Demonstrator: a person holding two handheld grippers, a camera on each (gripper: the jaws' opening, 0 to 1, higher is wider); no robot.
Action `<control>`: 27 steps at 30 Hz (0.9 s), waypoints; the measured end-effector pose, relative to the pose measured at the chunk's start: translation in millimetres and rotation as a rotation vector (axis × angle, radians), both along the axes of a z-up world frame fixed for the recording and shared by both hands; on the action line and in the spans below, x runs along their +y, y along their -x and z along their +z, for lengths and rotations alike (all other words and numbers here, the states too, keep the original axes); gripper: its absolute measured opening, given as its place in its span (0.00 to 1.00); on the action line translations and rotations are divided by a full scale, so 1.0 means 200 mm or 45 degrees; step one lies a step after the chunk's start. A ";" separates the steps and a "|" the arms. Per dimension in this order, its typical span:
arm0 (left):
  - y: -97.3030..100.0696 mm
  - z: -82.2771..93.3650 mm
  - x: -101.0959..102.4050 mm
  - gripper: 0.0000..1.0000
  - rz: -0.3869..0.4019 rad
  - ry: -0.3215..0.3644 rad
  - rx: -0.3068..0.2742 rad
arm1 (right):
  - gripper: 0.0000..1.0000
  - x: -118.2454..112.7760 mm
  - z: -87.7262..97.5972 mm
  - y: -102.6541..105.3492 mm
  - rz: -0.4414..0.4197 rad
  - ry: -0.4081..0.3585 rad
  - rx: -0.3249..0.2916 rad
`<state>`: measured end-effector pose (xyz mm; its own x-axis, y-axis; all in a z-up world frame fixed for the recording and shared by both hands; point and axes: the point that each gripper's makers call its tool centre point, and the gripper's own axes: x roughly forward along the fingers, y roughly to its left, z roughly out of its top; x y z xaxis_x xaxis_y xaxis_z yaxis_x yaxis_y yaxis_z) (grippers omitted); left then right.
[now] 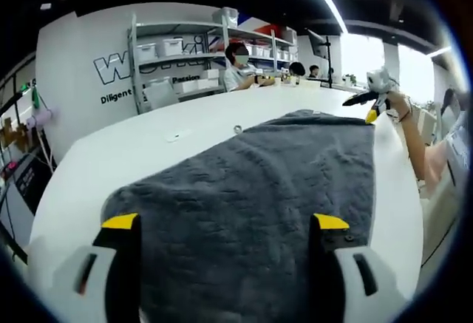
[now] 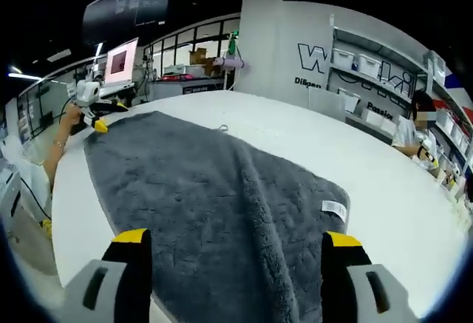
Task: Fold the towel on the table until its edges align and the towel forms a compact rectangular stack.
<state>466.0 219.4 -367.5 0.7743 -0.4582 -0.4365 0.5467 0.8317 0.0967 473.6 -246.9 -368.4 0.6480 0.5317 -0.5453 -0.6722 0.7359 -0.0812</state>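
Observation:
A dark grey towel point(image 1: 251, 190) lies spread flat on the white table point(image 1: 148, 145). My left gripper point(image 1: 225, 222) hovers open over one short end, its yellow-tipped jaws wide apart above the cloth. At the opposite end, my right gripper point(image 2: 237, 238) is also open, with the towel point(image 2: 207, 190) running away beneath it. A white label point(image 2: 334, 208) sits near that end's right edge. In the left gripper view, the right gripper point(image 1: 362, 107) shows in a hand at the far corner. In the right gripper view, the left gripper point(image 2: 107, 114) shows at the far left corner.
A person's forearm point(image 1: 417, 145) reaches in along the table's near edge. Shelves with white bins point(image 1: 177, 49) stand behind the table, and people sit at its far side point(image 1: 240, 68). A monitor point(image 2: 120, 60) and benches stand beyond the other end.

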 end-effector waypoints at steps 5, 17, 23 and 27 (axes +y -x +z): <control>0.01 0.01 -0.02 0.99 -0.032 -0.011 -0.006 | 0.99 0.02 -0.02 -0.05 0.002 -0.010 -0.010; 0.05 0.03 -0.04 0.99 -0.075 -0.030 -0.017 | 0.99 0.04 0.02 0.00 0.065 0.009 -0.042; 0.21 0.06 -0.03 0.99 -0.104 -0.070 -0.019 | 0.99 -0.01 0.04 0.10 0.103 0.067 -0.051; 0.33 0.05 0.00 0.99 -0.109 -0.105 -0.007 | 0.99 -0.03 0.02 0.18 0.141 0.097 -0.038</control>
<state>399.3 219.6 -357.4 0.7362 -0.4854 -0.4716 0.6148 0.7710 0.1660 436.9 -253.2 -364.4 0.6041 0.5590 -0.5679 -0.7456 0.6481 -0.1553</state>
